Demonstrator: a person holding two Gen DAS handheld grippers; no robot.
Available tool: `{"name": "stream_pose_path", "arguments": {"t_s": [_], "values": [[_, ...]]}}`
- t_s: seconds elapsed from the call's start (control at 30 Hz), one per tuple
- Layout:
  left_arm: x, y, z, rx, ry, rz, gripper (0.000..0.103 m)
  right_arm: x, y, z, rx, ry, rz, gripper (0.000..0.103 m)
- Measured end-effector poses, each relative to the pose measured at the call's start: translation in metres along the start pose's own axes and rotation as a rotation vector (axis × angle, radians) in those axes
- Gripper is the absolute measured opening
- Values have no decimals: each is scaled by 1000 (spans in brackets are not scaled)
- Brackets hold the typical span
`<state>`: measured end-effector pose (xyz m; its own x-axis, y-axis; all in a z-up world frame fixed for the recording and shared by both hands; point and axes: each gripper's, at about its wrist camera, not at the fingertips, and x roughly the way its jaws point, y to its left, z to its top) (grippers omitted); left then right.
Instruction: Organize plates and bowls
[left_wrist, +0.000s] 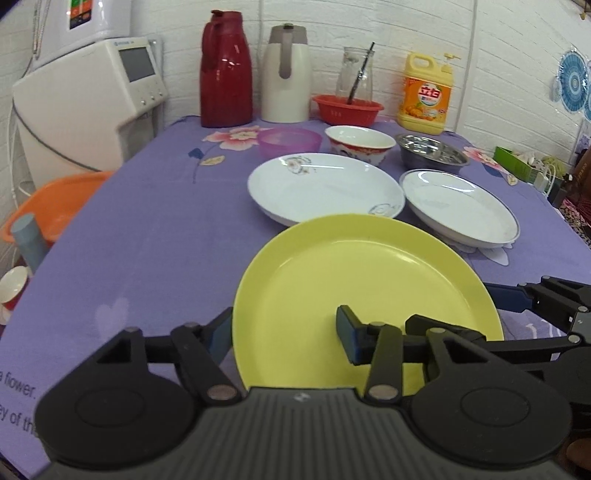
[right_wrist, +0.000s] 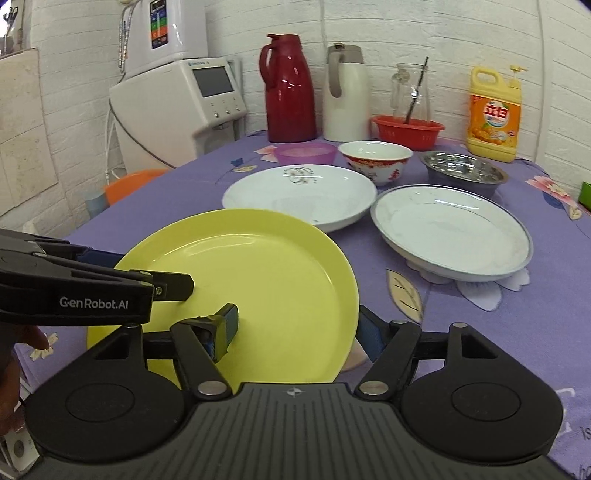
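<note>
Yellow plate (left_wrist: 354, 291), lower centre of frame, on the purple counter (left_wrist: 147, 240): left hand-held gripper (left_wrist: 284, 336) and right hand-held gripper (right_wrist: 295, 328) each straddle its near rim, fingers wide apart (neither closed on it). Behind it, 2 white plates (left_wrist: 325, 184) side by side.

Both grippers are matte black plastic. The left gripper (left_wrist: 284, 338) has a ribbed centre panel, two round discs at 4 and 8 o'clock, silver pivot pins and blue-padded fingers (left_wrist: 349, 338). The right gripper (right_wrist: 297, 326) looks alike; white "GenRobot.AI" lettering marks the left one's side.
</note>
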<state>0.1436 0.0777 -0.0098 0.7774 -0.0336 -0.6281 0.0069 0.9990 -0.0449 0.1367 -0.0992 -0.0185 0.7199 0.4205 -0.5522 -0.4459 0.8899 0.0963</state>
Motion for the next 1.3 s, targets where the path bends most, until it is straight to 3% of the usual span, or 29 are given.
{"name": "stream_pose_path", "arguments": {"t_s": [0.13, 0.27, 0.47, 0.57, 0.7, 0.83, 0.93, 1.13, 1.3], "values": [[3, 17, -5, -37, 11, 19, 45, 12, 14, 4, -39, 17, 35, 103], [23, 17, -11, -56, 36, -8, 46, 25, 13, -1, -42, 66, 12, 103], [28, 21, -9, -61, 34, -76, 65, 21, 7, -3, -39, 78, 41, 103], [19, 34, 3, -107, 0, -113, 71, 7, -10, 7, 22, 38, 64, 103], [20, 49, 32, -125, -63, -96, 71, 3, -33, 41, 17, -46, 54, 103], [29, 59, 59, -165, -87, -117, 73, 35, -47, 74, -35, -86, 16, 103], [37, 60, 69, -158, -84, -103, 73, 71, -60, 95, -42, -78, 40, 103], [65, 77, 78, -189, -30, -115, 73, 142, -78, 112, -39, 45, 44, 103], [87, 96, 86, -229, -3, -80, 73, 169, -75, 113, -26, 129, 90, 103]]}}
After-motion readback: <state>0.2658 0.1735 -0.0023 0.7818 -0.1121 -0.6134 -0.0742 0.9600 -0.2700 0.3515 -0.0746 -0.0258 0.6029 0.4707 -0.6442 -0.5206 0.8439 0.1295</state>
